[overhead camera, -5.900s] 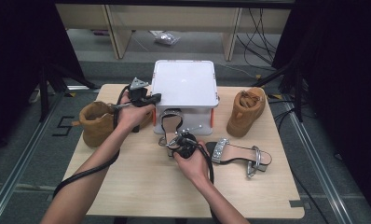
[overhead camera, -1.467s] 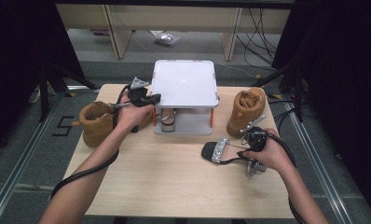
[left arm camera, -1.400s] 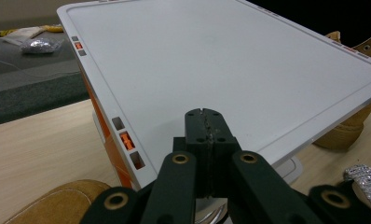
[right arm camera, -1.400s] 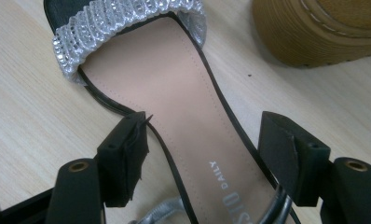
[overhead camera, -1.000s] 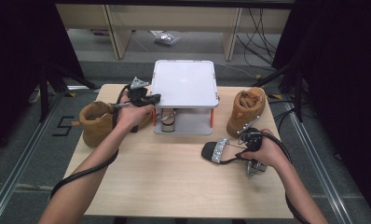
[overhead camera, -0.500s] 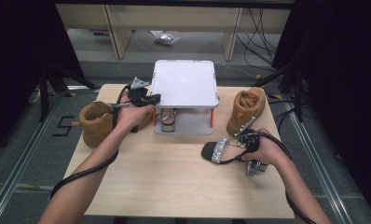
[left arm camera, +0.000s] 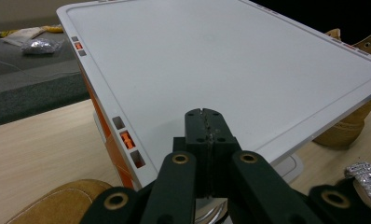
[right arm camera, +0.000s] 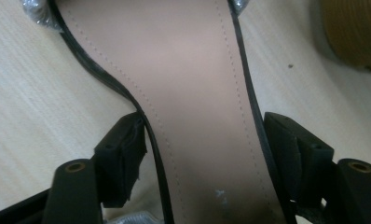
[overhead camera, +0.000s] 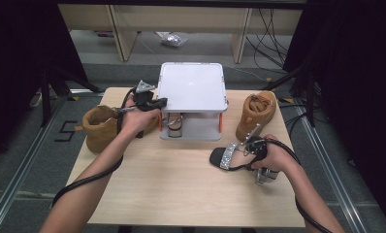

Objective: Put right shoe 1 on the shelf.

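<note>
Right gripper view: the black strappy sandal (right arm camera: 197,93) lies sole-up side showing a tan insole, between the two black jaws.
Right gripper (right arm camera: 204,158): jaws stand wide, one on each flank of the sandal's narrow waist; the left pad lies against a thin black strap, the right pad at the sole's edge; whether they press cannot be told.
Sandal, place: on the wooden table (overhead camera: 181,184), at its right half, toe with the glittering silver band (overhead camera: 228,156) pointing toward the table's middle, just in front of the right tan boot (overhead camera: 256,114).
Right hand (overhead camera: 273,155): over the sandal's heel end, cable trailing back along the forearm.
Left gripper (left arm camera: 206,135): jaws pressed together with nothing between them, tips over the near edge of the white shelf top (left arm camera: 230,70).
Left hand (overhead camera: 137,116): beside the shelf's left edge.
White two-tier shelf (overhead camera: 191,87): at the table's far middle; a second sandal (overhead camera: 174,124) stands on its lower level.
Left tan boot (overhead camera: 100,127): at the table's left, just behind the left hand.
</note>
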Demonstrator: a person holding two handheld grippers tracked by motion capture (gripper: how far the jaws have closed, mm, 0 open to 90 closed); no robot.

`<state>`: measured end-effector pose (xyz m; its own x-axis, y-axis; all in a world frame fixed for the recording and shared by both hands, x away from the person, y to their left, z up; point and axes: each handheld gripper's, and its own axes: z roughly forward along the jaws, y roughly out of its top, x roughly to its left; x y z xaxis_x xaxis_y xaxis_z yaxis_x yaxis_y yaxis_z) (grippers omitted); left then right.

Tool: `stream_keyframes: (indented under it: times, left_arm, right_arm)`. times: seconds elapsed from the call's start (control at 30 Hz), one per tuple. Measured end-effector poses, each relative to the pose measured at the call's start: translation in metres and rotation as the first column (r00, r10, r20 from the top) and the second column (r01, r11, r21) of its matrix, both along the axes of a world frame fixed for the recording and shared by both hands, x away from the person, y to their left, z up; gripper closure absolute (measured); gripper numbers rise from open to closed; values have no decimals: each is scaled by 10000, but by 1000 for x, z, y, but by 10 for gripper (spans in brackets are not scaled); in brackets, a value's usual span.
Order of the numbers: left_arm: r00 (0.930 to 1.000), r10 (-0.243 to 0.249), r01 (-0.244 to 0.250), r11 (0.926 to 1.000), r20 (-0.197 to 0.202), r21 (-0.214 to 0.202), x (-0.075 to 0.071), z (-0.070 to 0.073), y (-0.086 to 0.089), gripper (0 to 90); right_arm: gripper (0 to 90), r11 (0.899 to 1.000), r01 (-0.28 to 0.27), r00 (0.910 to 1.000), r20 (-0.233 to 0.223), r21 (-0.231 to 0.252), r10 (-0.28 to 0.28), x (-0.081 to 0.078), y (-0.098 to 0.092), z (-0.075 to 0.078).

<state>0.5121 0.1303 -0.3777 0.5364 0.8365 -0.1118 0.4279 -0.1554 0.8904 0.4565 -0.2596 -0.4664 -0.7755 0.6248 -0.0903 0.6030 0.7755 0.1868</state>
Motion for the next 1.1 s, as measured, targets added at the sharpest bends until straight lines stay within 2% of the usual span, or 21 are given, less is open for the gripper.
stream_keyframes:
  times: [0.1, 0.2, 0.27, 0.3, 0.4, 0.43, 0.53, 0.6, 0.63, 0.67, 0.7, 0.73, 0.77, 0.8, 0.87, 0.9, 0.93, 0.97, 1.03, 1.07, 1.1]
  left_arm:
    - [10000, -5, 5, 10000, -10, 29, 0, 0, 0, 892]
    - [10000, -22, 22, 10000, -3, 56, 0, 0, 0, 892]
    - [10000, -27, 27, 10000, -13, 73, 0, 0, 0, 892]
    - [10000, -28, 29, 10000, -14, 73, 0, 1, 0, 891]
    - [10000, -20, 21, 10000, -9, 66, 0, 0, 0, 891]
    - [10000, -6, 6, 10000, -6, 51, 0, 0, 0, 891]
    - [10000, -18, 18, 10000, -8, 87, 0, 0, 0, 891]
    - [10000, -28, 28, 10000, 4, 78, 0, 0, -1, 891]
    - [10000, -35, 35, 10000, 27, 58, 0, 0, -1, 891]
    - [10000, -37, 37, 10000, 23, 49, 0, 0, -1, 891]
    - [10000, -39, 39, 10000, 17, 56, 0, 0, -1, 891]
    - [10000, -45, 45, 10000, 27, 77, 0, 0, 0, 891]
    - [10000, -42, 42, 10000, 28, 58, 0, 0, 0, 891]
    - [10000, -9, 9, 10000, -13, 71, 0, 0, 0, 891]
    - [10000, -11, 11, 10000, -2, 70, 0, 0, 0, 891]
    - [10000, -9, 9, 10000, -7, 65, 0, 0, 0, 891]
    - [10000, -12, 12, 10000, -3, 70, 0, 0, 0, 891]
    - [10000, -18, 18, 10000, 0, 74, 0, 0, 0, 891]
    - [10000, -22, 23, 10000, -4, 69, 0, 0, 0, 891]
    - [10000, -22, 22, 10000, -4, 67, 0, 0, 0, 891]
    - [10000, -25, 25, 10000, -8, 64, 0, 0, 0, 891]
  right_arm:
    - [388, 9996, 298, 9990, -326, 0, -298, -1, -1, 2]
    - [425, 9930, 1178, 9905, -721, 81, -1169, -10, 2, 4]
    - [436, 9923, 1213, 9908, -642, 258, -1194, -14, 1, 3]
    - [437, 9840, 1765, 9809, -872, 226, -1739, -18, 4, 4]
    - [437, 9795, 1995, 9768, -851, 277, -1965, -23, 7, 4]
    - [438, 9661, 2550, 9607, -1236, 403, -2484, -28, 12, 5]
    - [438, 9559, 2918, 9495, -1302, 332, -2854, -34, 18, 5]
    - [438, 9521, 3052, 9457, -1240, 212, -3004, -38, 22, 4]
    - [438, 9533, 3012, 9478, -1158, 209, -2969, -38, 22, 3]
    - [437, 9497, 3129, 9428, -1229, 70, -3098, -39, 25, 5]
    - [436, 9559, 2936, 9498, -1156, 75, -2909, -38, 23, 4]
    - [434, 9531, 3026, 9465, -1213, 108, -2991, -38, 24, 4]
    - [428, 9559, 2936, 9494, -1173, 11, -2914, -38, 23, 4]
    - [417, 9694, 2456, 9636, -1107, 68, -2433, -37, 22, 2]
    - [392, 9780, 2086, 9713, -1180, 47, -2066, -36, 24, 3]
    - [383, 9856, 1690, 9802, -1058, 46, -1676, -35, 23, 1]
    - [380, 9793, 2022, 9710, -1281, -95, -2017, -36, 25, 2]
    - [375, 9840, 1777, 9769, -1180, -146, -1782, -34, 24, 1]
    - [366, 9815, 1897, 9718, -1380, -241, -1912, -34, 26, 1]
    - [367, 9853, 1700, 9761, -1348, -163, -1706, -32, 25, -1]
    - [368, 9837, 1790, 9741, -1373, -169, -1797, -32, 26, -1]
